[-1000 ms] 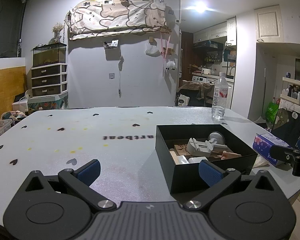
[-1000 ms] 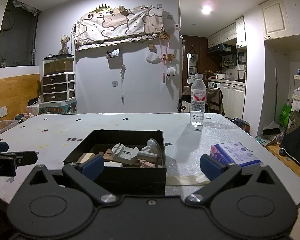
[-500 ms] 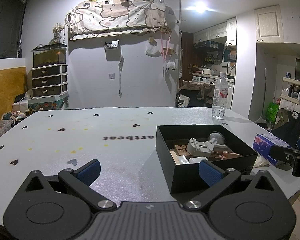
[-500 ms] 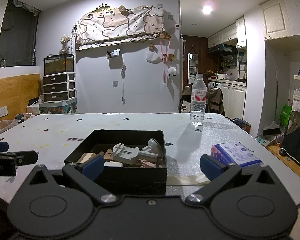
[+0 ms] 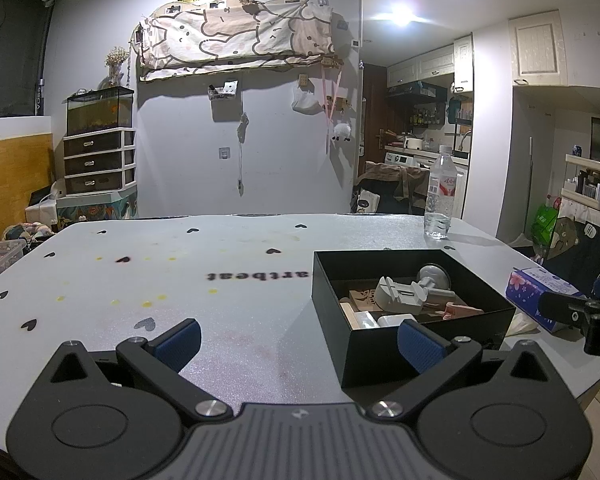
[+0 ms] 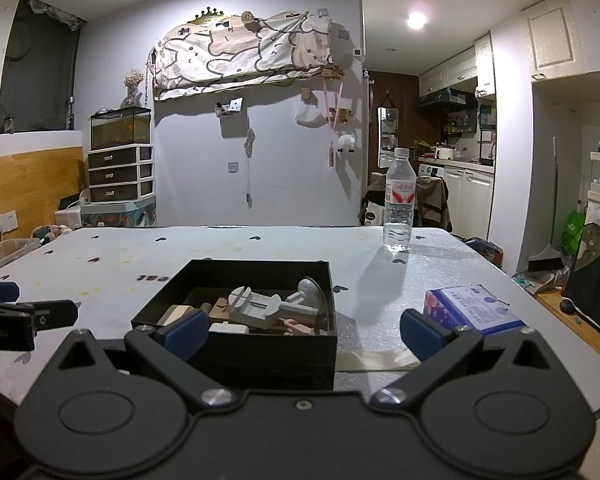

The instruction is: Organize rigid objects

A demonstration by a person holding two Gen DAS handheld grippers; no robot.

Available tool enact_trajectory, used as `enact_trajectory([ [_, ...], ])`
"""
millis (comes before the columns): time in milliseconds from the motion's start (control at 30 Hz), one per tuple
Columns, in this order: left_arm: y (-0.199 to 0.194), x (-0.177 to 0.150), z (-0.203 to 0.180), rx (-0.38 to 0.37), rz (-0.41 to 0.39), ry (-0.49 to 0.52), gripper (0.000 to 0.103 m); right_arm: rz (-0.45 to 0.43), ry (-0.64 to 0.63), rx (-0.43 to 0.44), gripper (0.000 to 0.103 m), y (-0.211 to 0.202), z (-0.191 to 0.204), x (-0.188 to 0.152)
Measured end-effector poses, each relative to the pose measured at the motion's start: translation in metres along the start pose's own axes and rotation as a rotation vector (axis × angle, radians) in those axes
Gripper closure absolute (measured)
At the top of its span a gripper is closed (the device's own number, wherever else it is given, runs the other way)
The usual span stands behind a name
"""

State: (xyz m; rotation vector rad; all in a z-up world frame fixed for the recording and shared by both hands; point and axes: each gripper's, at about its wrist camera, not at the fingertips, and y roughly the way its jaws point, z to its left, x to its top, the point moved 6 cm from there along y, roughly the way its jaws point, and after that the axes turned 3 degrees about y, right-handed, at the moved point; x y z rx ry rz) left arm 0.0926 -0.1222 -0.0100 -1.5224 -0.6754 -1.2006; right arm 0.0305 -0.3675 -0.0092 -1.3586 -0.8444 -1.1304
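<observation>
Black open-top box (image 6: 236, 344) sits on the grey table (image 5: 180, 288), near its front edge. Inside it: a grey plastic tool (image 6: 256, 306) lying on top, a grey suction-cup piece (image 6: 308, 292) toward the back right, wooden blocks (image 6: 180, 314) at the left, a white block (image 6: 230, 328) at the front, a pinkish piece (image 6: 296, 326) at the right. All jumbled, touching each other.

Left gripper (image 5: 298, 340) is over bare table to the left of the box, fingers spread wide, nothing between them; its right finger pad (image 5: 416, 344) overlaps the box's front wall in view, contact unclear. Right gripper (image 6: 304, 330) faces the box from the front, jaws wide apart, empty; box front lies between the pads.

Blue-and-white carton (image 6: 472, 312) lies right of the box, apart from it. Clear water bottle (image 6: 399, 200) stands upright at the table's far side, well apart from the box. Beige tape strip (image 6: 376, 360) lies flat on the table between box and carton.
</observation>
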Motion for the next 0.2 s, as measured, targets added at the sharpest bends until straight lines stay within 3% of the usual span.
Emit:
enact_trajectory([
  [200, 0.0005, 0.0, -0.0003, 0.001, 0.0, 0.0, 0.0, 0.0, 0.0, 0.0, 0.0, -0.0002, 0.0, 0.0002],
])
